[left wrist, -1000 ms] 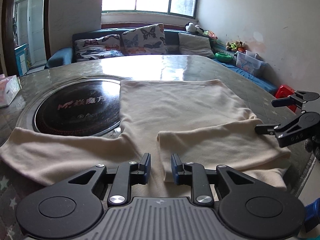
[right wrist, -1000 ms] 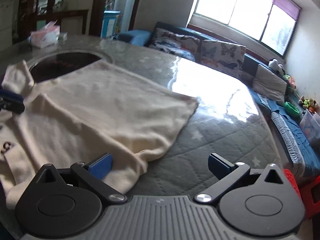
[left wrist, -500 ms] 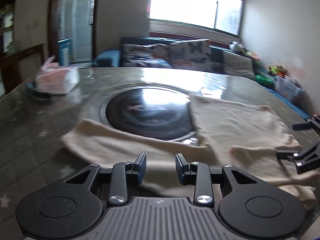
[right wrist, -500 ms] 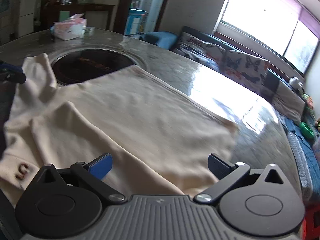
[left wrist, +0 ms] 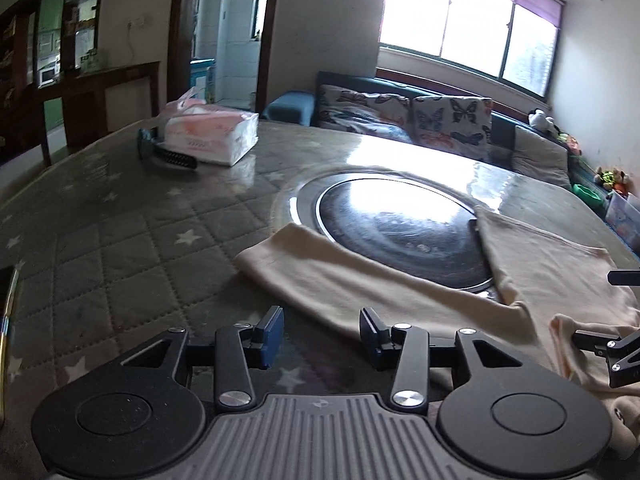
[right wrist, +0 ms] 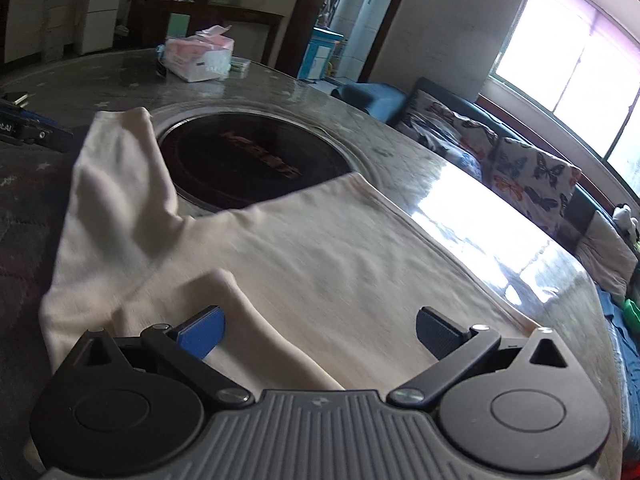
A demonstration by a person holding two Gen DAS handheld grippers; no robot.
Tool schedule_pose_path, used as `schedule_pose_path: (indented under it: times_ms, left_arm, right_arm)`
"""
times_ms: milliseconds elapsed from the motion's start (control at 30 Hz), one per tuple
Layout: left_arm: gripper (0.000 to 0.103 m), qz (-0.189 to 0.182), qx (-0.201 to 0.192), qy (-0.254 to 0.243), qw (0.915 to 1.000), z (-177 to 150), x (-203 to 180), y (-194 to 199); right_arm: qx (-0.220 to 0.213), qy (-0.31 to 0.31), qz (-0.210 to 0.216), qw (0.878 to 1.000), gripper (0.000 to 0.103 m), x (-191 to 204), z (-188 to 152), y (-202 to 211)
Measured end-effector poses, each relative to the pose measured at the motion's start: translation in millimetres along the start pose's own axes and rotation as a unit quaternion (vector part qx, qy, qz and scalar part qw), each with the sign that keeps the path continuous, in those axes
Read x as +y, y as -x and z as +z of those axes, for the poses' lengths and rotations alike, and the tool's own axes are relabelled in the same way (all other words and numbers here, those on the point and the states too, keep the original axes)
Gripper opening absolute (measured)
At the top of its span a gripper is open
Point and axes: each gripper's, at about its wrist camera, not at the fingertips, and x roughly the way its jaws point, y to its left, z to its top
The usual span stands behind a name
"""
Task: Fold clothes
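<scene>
A cream long-sleeved top (right wrist: 320,248) lies flat on the round table, one sleeve (left wrist: 360,280) stretched out to the left past the black hotplate (left wrist: 400,228). My left gripper (left wrist: 322,332) is open and empty, just short of that sleeve's near edge. My right gripper (right wrist: 318,332) is wide open and empty over the folded-in right sleeve (right wrist: 248,312) and the body of the top. The right gripper's fingers (left wrist: 600,344) show at the right edge of the left wrist view. The left gripper (right wrist: 28,132) shows at the far left of the right wrist view.
A tissue pack (left wrist: 212,136) and a dark comb-like object (left wrist: 172,156) lie at the table's far left. The quilted grey table cover (left wrist: 100,248) spreads to the left. A sofa with butterfly cushions (left wrist: 440,120) stands behind the table.
Both grippers have swung to the left. The left gripper's jaws have opened wider and it now faces the outstretched left sleeve. The right gripper stays wide open.
</scene>
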Motion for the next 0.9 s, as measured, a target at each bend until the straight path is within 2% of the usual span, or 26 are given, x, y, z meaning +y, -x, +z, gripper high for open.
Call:
schedule_pose_path:
  times_ms: [67,300,467,633,833,900]
  left_arm:
    - [0.049,0.003,0.002,0.006,1.0,0.4,2.2,-1.5]
    - [0.05,0.014,0.012,0.034,0.9993,7.3,9.5,-14.2]
    - [0.05,0.021,0.016,0.054,0.9982,12.4,12.2,-23.8]
    - [0.05,0.036,0.019,0.057,0.9975,16.6,11.9,-34.3]
    - [0.047,0.051,0.018,0.062,0.9966,24.9,13.6,-45.7]
    - [0.043,0.057,0.016,0.065,0.9961,26.9,14.9,-48.7]
  right_arm:
    - [-0.003,0.002,0.004,1.0,0.103,5.7,4.5,-2.9]
    - [-0.017,0.019,0.023,0.999,0.103,15.8,11.7,7.8]
    - [-0.005,0.029,0.029,0.999,0.103,11.7,-0.7,25.4]
    - [0.008,0.042,0.046,0.998,0.103,18.6,-15.7,26.2]
    - [-0.009,0.019,0.043,0.999,0.103,8.8,-14.5,37.9]
    - [-0.013,0.013,0.041,0.999,0.103,4.9,-15.6,42.1]
